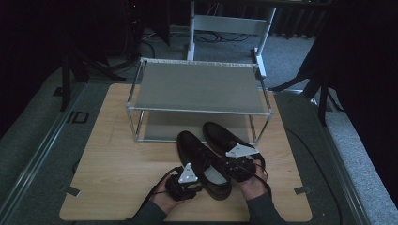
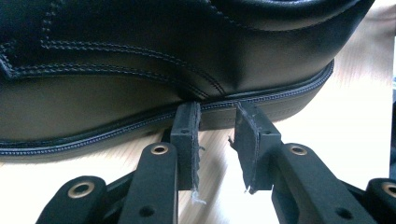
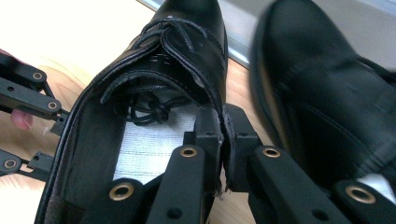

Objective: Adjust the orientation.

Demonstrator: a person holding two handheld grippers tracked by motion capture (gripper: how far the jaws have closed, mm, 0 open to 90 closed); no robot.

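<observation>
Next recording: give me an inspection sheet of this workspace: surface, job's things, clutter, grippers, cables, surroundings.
Surface: wooden board, bare wood around the items.
Job's things: two black lace-up shoes side by side in front of a metal rack; left shoe nearer the person, right shoe beside it. Rack has two shelves, both bare.
Clutter: nothing seen.
Grippers: right gripper shut on the left shoe's side wall; left gripper open, pads at that shoe's sole edge.
Cables: one trails from each gripper; one more lies on the floor to the right.
Surroundings: dim room, grey carpet, stand legs, white frame behind.
</observation>
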